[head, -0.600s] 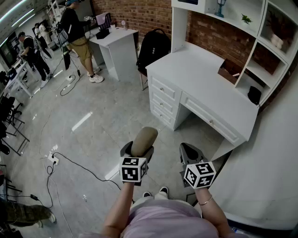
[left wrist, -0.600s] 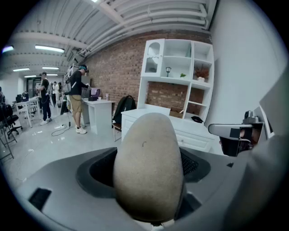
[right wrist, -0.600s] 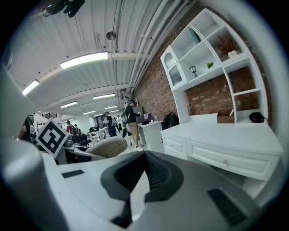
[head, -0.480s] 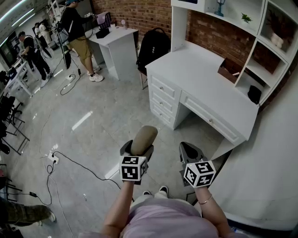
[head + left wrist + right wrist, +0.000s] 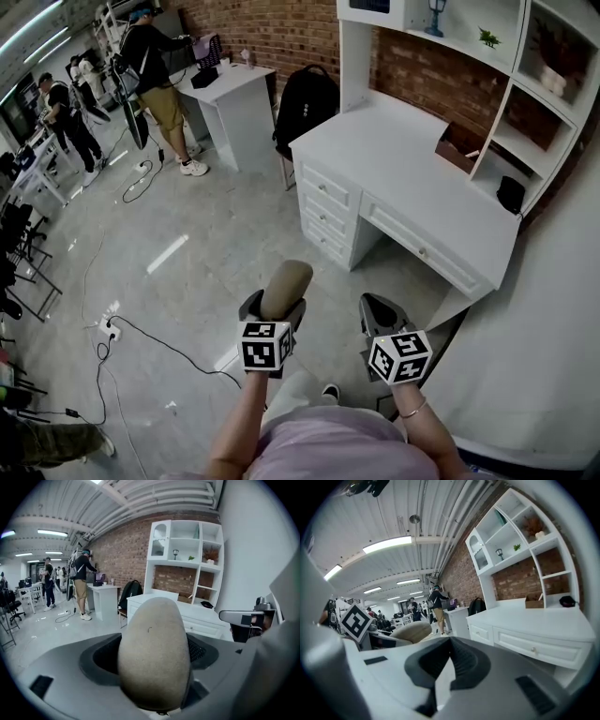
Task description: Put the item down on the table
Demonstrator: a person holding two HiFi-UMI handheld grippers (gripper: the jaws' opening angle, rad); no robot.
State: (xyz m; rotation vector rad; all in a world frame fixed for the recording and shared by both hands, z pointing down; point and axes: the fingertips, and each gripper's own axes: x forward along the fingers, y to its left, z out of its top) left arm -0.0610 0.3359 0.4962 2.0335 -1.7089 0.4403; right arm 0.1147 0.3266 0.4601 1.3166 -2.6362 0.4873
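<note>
Left tongs (image 5: 277,306) pinch the beige egg-shaped item (image 5: 287,279) by its near end, its long axis running out along the jaws toward the white table (image 5: 403,159), well ahead and rightward, nearer my right tongs (image 5: 380,310), pressed together on nothing.

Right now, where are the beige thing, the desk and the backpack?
beige thing (image 5: 285,279): head view, its rounded top.
desk (image 5: 403,159): head view, bare top.
backpack (image 5: 305,101): head view, its front.
</note>
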